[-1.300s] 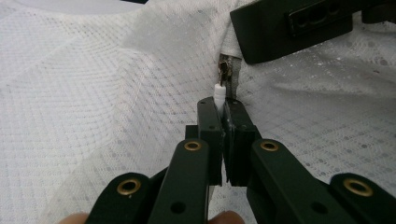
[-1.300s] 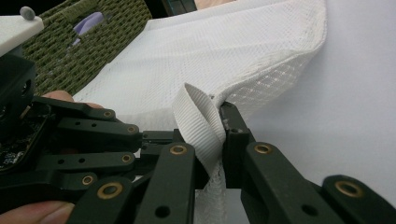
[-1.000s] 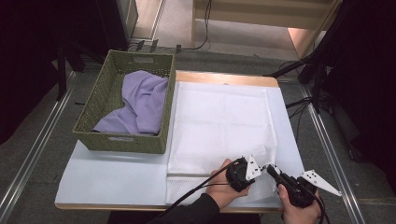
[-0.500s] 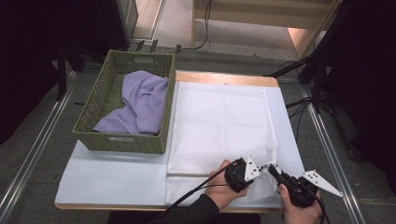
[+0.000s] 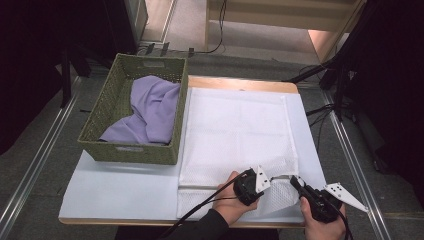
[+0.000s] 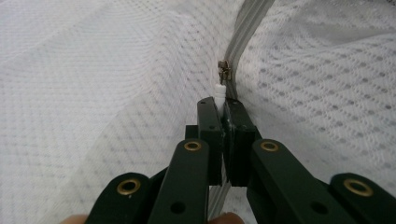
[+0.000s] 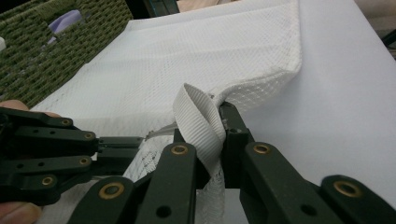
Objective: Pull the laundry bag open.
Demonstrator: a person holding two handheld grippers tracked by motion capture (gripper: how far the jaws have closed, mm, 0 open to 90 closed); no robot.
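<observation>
White mesh zip-up laundry bag [image 5: 235, 130]: flat on white table board [image 5: 125, 185], just right of green woven basket [image 5: 107, 135] holding lilac cloth [image 5: 150, 112] | left gripper [image 6: 223, 105]: jaws clamped on white zipper pull [image 6: 220, 91] | right gripper [image 7: 219, 116]: jaws clamped on white webbing loop [image 7: 198, 119] at near bag corner | legible writing: none readable.

The bag [image 5: 235, 135] is white net cloth w/ tiny holes, soft & a bit rough. Its zip [image 6: 243, 32] is flat grey woven tape; the zip pull [image 6: 224, 70] is shiny brassy metal w/ a white plastic tip. The loop [image 7: 198, 121] is ribbed white strap. Tongs [image 6: 223, 109] are matt black plastic w/ shiny gold rivets. The basket [image 5: 110, 120] is rough green weave. The purple cloth [image 5: 150, 107] looks soft, smooth. The bench [image 5: 120, 187] top is smooth, pale, matt, w/ a wood edge.
</observation>
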